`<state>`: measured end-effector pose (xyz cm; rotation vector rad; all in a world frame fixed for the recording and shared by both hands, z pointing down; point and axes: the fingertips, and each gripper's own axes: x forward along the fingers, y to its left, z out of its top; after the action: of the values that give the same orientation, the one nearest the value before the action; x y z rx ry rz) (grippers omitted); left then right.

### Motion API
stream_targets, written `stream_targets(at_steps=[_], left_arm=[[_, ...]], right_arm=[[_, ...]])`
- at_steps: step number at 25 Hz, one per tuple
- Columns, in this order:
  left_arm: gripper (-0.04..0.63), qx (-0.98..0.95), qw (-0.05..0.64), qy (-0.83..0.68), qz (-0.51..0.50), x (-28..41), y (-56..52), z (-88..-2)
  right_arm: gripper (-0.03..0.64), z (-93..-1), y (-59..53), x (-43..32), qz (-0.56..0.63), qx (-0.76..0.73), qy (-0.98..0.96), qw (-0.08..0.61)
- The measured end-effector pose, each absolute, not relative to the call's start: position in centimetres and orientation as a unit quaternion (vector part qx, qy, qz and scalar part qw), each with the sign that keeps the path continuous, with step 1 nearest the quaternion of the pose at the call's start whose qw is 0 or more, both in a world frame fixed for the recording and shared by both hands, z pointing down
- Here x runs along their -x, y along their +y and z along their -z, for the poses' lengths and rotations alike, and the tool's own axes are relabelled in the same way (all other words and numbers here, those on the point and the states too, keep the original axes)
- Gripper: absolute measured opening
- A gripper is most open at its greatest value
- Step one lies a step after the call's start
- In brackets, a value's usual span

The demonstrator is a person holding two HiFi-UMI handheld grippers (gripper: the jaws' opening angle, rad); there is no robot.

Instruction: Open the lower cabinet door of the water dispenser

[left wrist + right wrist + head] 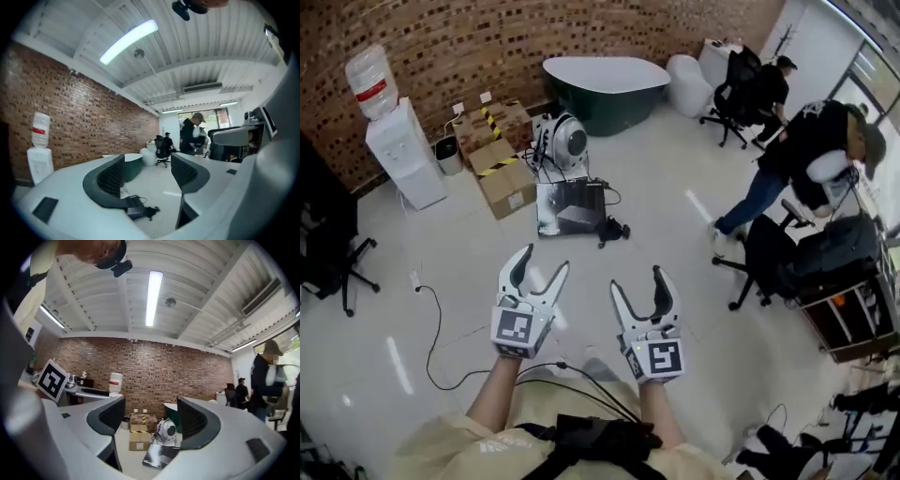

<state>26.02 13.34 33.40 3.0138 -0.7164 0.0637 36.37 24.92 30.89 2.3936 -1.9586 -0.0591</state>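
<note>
Your left gripper (pixel 543 263) and right gripper (pixel 639 280) gape empty — the white bottle-topped water dispenser (pixel 405 155) stands well away, ahead-left.

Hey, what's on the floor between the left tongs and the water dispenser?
Only bare white floor lies between the left tongs and the water dispenser, as the head view shows.

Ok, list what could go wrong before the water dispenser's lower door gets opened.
1. A black cable trails across the floor on the way to the water dispenser: a possible trip hazard.
2. A bin and cardboard boxes crowd the dispenser's side, so the opening door may bump them.
</note>
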Motion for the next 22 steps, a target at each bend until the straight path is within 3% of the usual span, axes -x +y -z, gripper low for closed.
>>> stream_targets(at_steps=[7, 13, 16, 22], left_arm=[[0.287, -0.911, 0.035, -0.409, -0.028, -18.8, 14.0, -34.0], [0.287, -0.819, 0.038, -0.571, -0.047, -9.1, 15.6, -33.9], [0.286, -0.786, 0.045, -0.615, -0.048, -3.8, 17.3, -34.3], [0.287, -0.768, 0.038, -0.638, -0.043, 0.2, 19.1, -35.9]], right_arm=[[0.359, -31.0, 21.0, -35.2, 0.004, -0.662, -0.750, -0.004], [0.358, -33.8, 17.7, -30.3, -0.032, -0.560, -0.828, 0.013], [0.357, -34.3, 17.6, -25.9, -0.043, -0.511, -0.858, 0.004], [0.358, -34.0, 16.5, -19.4, -0.043, -0.455, -0.889, -0.009]])
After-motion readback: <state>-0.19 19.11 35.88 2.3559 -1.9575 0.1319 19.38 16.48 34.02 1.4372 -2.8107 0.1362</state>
